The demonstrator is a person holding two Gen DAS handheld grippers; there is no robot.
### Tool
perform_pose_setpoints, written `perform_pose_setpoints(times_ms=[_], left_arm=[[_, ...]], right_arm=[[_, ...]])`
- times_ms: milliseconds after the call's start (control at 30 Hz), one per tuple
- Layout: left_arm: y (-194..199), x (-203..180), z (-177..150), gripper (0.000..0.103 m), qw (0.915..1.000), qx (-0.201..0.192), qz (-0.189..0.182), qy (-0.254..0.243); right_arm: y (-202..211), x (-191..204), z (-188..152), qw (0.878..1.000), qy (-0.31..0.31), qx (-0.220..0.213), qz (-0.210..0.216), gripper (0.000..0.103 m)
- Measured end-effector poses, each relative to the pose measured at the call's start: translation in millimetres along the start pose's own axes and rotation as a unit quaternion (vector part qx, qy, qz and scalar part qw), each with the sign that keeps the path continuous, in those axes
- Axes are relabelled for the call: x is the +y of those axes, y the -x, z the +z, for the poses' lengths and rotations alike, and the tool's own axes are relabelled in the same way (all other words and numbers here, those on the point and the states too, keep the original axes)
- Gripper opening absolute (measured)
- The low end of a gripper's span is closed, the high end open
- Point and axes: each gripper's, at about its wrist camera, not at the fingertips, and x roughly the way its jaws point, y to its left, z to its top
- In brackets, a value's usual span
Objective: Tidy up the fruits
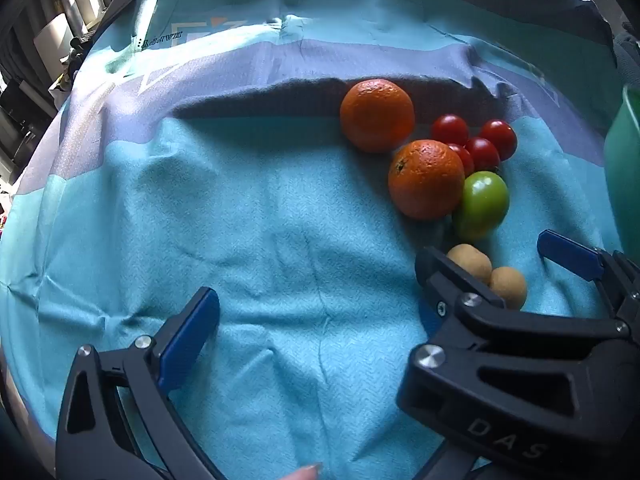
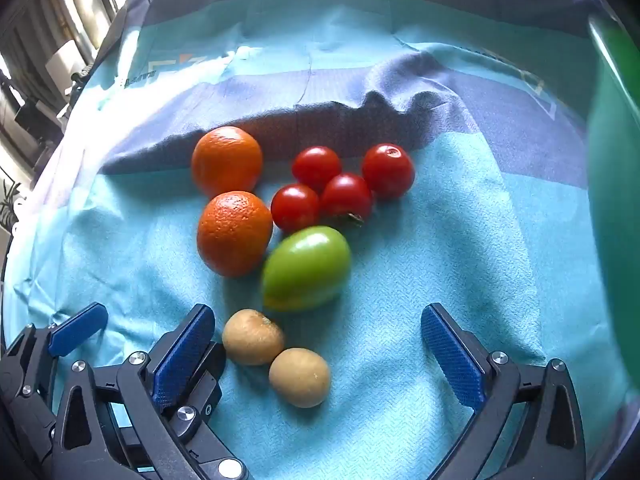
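Note:
Fruits lie in a cluster on a blue cloth (image 2: 440, 240). Two oranges (image 2: 234, 233) (image 1: 426, 179) lie side by side, the far one (image 2: 227, 161) behind. Several red cherry tomatoes (image 2: 346, 196) (image 1: 482, 154) sit to their right. A green tomato (image 2: 306, 267) (image 1: 482, 205) lies in front. Two small tan fruits (image 2: 276, 356) (image 1: 490, 276) lie nearest. My right gripper (image 2: 316, 356) is open, its fingers on either side of the tan fruits, not touching. My left gripper (image 1: 316, 320) is open and empty, left of the fruits; its right finger is hidden behind the right gripper (image 1: 496, 264).
A green container (image 2: 612, 208) (image 1: 624, 176) stands at the right edge of the cloth. The cloth has a raised fold (image 2: 380, 100) behind the fruits. Furniture and a window lie beyond the table at far left.

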Motion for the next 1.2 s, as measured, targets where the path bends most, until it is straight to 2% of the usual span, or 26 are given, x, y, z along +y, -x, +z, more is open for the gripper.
perform_pose_setpoints(times_ms=[1067,1200], left_arm=[[-2.2,4.7,-2.4,0.103,1.0,0.0,0.0,0.002],[-0.3,4.5,-2.7,0.103,1.0,0.0,0.001,0.001]], right_arm=[[-3.2,6.5,-1.0,1.0,0.002,0.001,-0.004,0.103],[-6.5,9.6,1.6,1.0,0.003,0.007,-0.02,0.103]])
